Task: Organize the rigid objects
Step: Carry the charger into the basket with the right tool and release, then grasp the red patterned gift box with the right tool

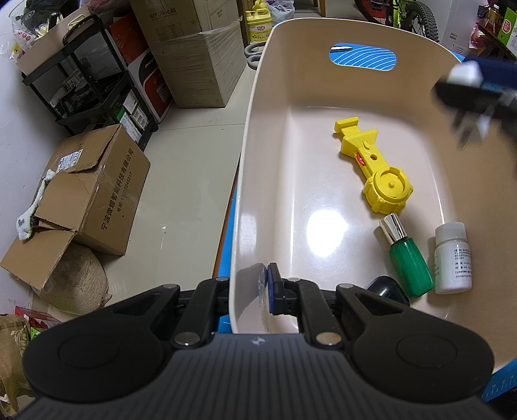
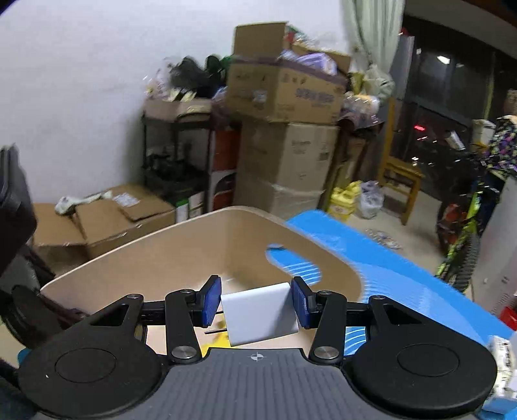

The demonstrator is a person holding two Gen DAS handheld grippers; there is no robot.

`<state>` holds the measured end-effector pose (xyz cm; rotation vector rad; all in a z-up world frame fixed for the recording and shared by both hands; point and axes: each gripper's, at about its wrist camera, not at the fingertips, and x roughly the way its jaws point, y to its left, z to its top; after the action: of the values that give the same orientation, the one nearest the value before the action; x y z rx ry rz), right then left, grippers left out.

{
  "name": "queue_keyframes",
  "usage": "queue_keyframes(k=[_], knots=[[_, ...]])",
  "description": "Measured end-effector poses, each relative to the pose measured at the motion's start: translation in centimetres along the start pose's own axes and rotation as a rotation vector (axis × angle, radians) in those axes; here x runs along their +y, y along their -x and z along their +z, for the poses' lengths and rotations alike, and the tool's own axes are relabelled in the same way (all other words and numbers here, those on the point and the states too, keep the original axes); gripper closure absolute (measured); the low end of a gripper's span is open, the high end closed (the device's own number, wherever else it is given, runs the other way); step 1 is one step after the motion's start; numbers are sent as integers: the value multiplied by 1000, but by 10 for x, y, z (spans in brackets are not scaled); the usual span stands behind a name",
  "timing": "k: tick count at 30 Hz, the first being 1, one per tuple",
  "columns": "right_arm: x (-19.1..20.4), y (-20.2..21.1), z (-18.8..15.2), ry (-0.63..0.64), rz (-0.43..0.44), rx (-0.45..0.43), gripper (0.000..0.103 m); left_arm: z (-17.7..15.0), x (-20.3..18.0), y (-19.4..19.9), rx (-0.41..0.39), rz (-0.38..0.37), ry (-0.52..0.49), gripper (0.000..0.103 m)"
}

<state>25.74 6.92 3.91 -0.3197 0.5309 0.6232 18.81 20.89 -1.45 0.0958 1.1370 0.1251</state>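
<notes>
A beige plastic bin [image 1: 268, 106] stands on a blue mat. Inside it lie a yellow toy tool [image 1: 374, 164], a green bottle with a silver cap [image 1: 407, 258], a white pill bottle [image 1: 452, 258] and a dark object [image 1: 386, 286] half hidden by my gripper. My left gripper [image 1: 252, 290] is shut on the bin's near rim, one pad inside and one outside. My right gripper [image 2: 257, 302] is shut on a white block [image 2: 260, 313] and hovers over the bin [image 2: 181, 255]. It shows blurred at the upper right of the left wrist view [image 1: 468, 84].
Cardboard boxes [image 1: 93, 194], a black shelf rack [image 1: 84, 80] and a yellow jug [image 1: 257, 24] crowd the floor beyond the bin. A bicycle [image 2: 462, 226], a wooden chair [image 2: 400, 174] and stacked boxes [image 2: 284, 155] stand further back. The blue mat [image 2: 404, 284] extends right of the bin.
</notes>
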Motion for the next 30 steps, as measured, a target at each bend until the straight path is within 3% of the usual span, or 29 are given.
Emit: queue_keyframes(k=[11,13,19,24,30], knots=[[38,-41,-15,49,46,213,50,0,0,0,1,1,-3,89],[39,-46,-15,59,45,251,54,0,0,1,2,1,-3,89],[30,-30,-17,-14,74,224,53,2,0,0,2,0,-2,89],[5,-3,-9,-100,66,150,53,2,0,0,2,0,-2,89],[-48,19,-2,-198,-52,94,52,2,0,0,2,0,-2,89]])
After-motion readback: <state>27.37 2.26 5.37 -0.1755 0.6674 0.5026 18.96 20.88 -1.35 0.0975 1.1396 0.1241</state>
